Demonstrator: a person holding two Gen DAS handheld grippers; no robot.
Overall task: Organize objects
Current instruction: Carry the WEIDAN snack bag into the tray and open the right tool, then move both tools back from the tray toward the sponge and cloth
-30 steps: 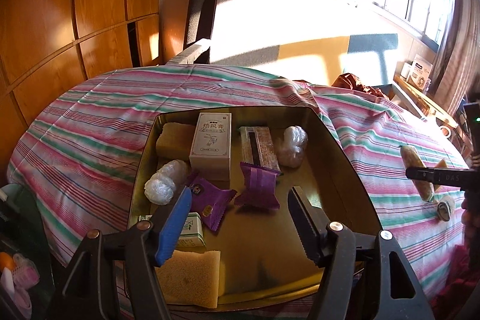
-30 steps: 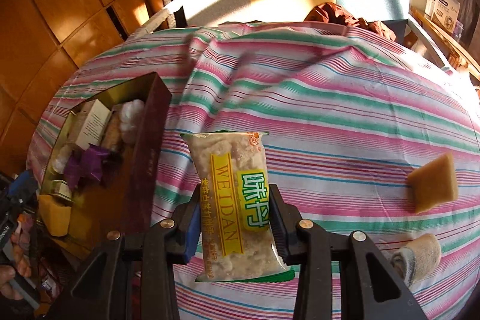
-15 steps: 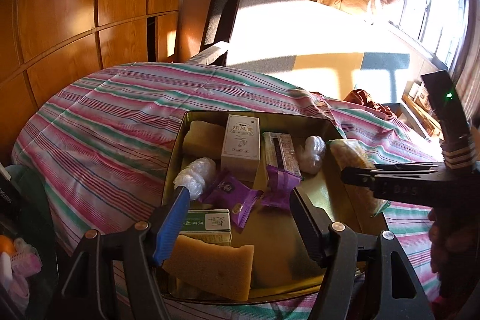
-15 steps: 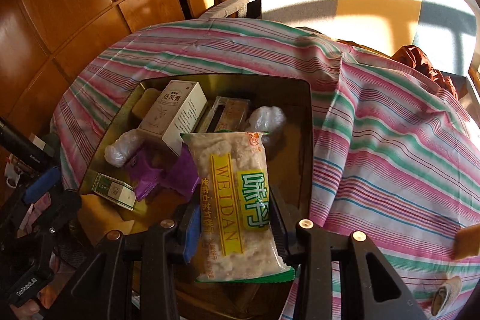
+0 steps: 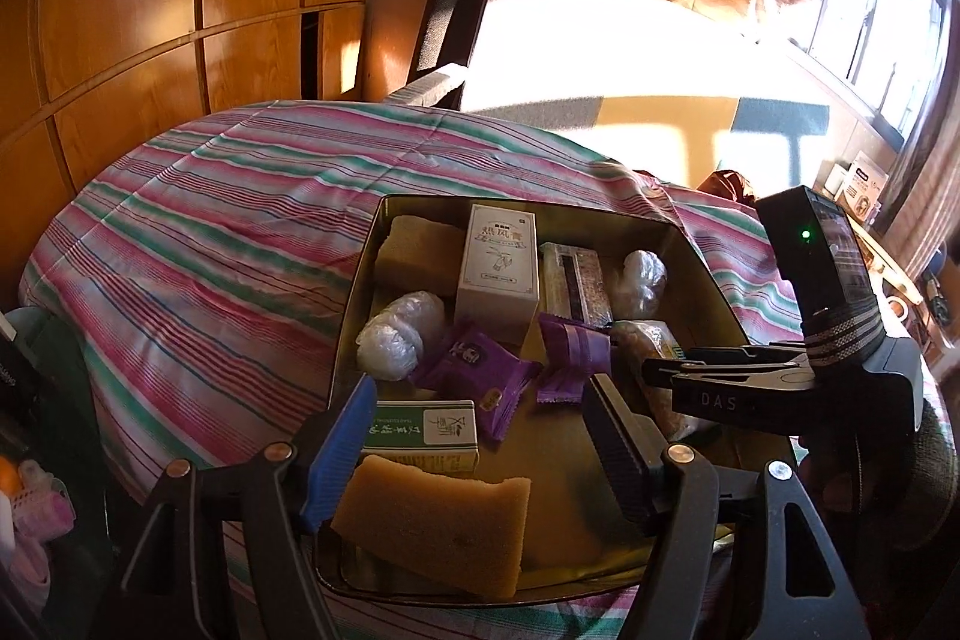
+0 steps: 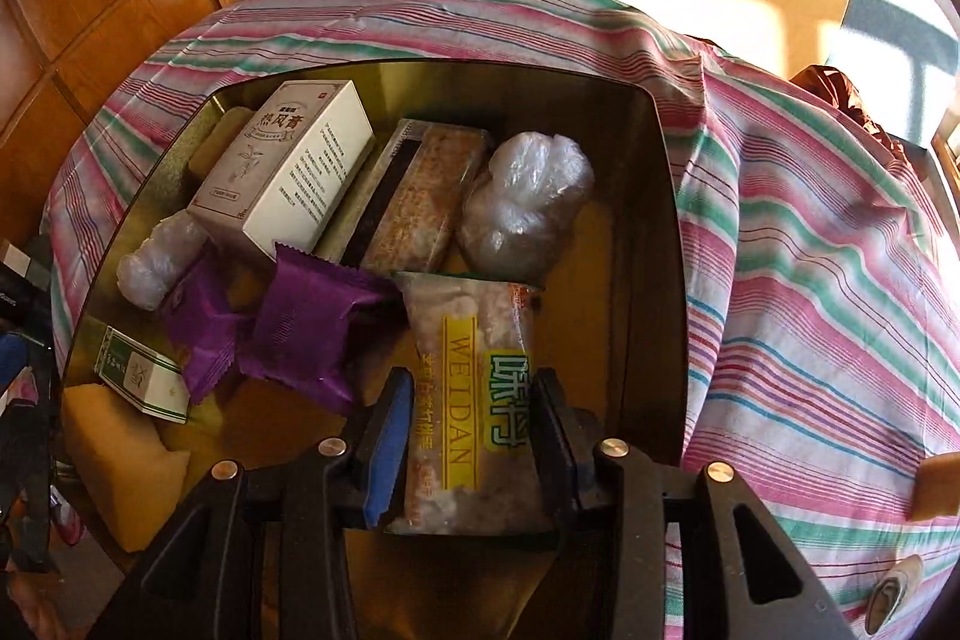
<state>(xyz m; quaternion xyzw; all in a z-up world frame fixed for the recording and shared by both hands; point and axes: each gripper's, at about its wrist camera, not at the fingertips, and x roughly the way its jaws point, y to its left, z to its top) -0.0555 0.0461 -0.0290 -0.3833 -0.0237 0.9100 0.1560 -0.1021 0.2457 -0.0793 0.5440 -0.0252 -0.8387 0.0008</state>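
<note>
The step in hand looks like the placing of one more item: the right tool (image 6: 471, 415) grips a clear snack packet (image 6: 468, 376) printed with a yellow band and green label, its pads pressing both long sides, and holds it inside the gold tin box (image 6: 651, 244), in the open space at the right of the contents. The packet's far end lies just near of a wad of crinkled clear plastic (image 6: 525, 205) and just beside a purple wrapper (image 6: 306, 325); whether it already rests on the floor of the box I cannot tell. It looks soft and lumpy, filled with pale puffed pieces, so it should settle flat without rolling. The next move, as I judge it, calls for lowering it onto the bare floor of the box and letting the pads part, without nudging the purple wrapper or the long brown bar (image 6: 420, 193) beyond it. The left tool (image 5: 480, 439) hangs over the near edge of the box with nothing between its pads, which have just been opening further, above a yellow sponge (image 5: 438, 520) and a small green-and-white carton (image 5: 420, 427). The box sits on a bed with a striped cover (image 5: 198, 244).
</note>
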